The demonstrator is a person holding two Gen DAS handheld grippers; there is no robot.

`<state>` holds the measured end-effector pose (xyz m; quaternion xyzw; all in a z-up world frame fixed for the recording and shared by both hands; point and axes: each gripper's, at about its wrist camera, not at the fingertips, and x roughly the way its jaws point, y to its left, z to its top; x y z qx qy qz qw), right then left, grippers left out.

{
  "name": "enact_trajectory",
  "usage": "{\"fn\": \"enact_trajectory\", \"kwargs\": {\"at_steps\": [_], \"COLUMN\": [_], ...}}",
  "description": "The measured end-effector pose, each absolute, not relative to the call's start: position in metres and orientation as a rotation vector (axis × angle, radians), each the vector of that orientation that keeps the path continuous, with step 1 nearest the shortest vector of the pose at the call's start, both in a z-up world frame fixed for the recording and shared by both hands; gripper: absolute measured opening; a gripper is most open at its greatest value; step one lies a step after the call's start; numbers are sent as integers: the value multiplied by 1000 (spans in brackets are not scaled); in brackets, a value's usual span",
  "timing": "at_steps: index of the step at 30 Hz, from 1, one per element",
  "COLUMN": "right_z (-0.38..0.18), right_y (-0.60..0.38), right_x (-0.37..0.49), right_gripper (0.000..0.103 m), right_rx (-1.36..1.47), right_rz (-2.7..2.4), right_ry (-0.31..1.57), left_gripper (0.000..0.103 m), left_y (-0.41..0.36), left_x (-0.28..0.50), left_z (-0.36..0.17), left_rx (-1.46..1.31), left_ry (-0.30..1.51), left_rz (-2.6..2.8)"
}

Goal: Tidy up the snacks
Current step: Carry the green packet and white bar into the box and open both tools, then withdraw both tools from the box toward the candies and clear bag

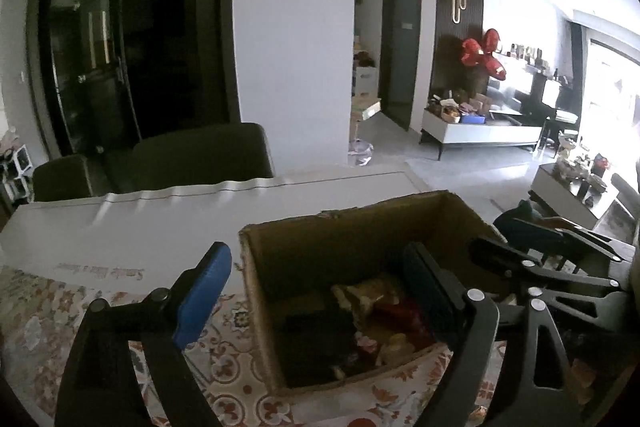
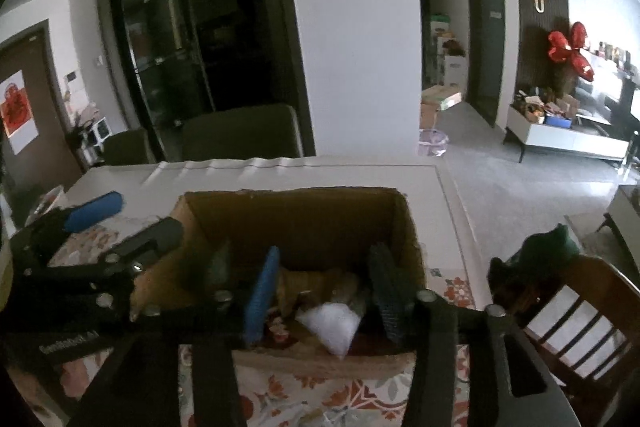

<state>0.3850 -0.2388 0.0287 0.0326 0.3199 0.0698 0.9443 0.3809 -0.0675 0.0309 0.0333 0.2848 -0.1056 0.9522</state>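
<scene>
Open brown cardboard box (image 1: 280, 267) sits on table w/ floral-pattern cloth (image 1: 48, 315), snack packs piled inside: a gold-tan wrapped snack (image 1: 372, 293), a red packet (image 1: 400, 311) beside it, and a white plastic bag (image 2: 332, 323) near the front wall. Left gripper (image 1: 316, 291) is released, fingers wide apart, straddling the box's left wall, holding nothing. Right gripper (image 2: 324, 287) is also spread open, fingers down inside the box just above the snacks, nothing clamped. Wooden chair (image 2: 580, 307) stands to the right of the table.

Snacks (image 2: 332, 323) in box (image 2: 296, 215) on table (image 2: 360, 175)
</scene>
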Motion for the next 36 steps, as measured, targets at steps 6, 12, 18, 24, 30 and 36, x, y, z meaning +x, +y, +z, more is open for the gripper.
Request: {"fn": "enact_trajectory", "kwargs": {"at_steps": [6, 12, 18, 24, 30, 36], "right_z": [31, 38, 42, 39, 24, 0], "right_y": [-244, -255, -268, -273, -281, -287], "right_x": [364, 327, 292, 262, 238, 224], "right_gripper": [60, 62, 62, 62, 62, 62], "right_rx": [79, 99, 124, 98, 89, 81], "right_rz": [122, 100, 68, 36, 17, 6], "right_ry": [640, 585, 549, 538, 560, 625], "left_gripper": [91, 93, 95, 97, 97, 97], "left_y": [-67, -70, -77, -85, -93, -101], "left_x": [352, 316, 286, 262, 248, 237], "left_z": [36, 42, 44, 35, 12, -13], "left_rx": [81, 80, 89, 107, 127, 143], "left_ry": [552, 523, 494, 488, 536, 593], "left_rz": [-217, -257, -273, -291, -310, -313]}}
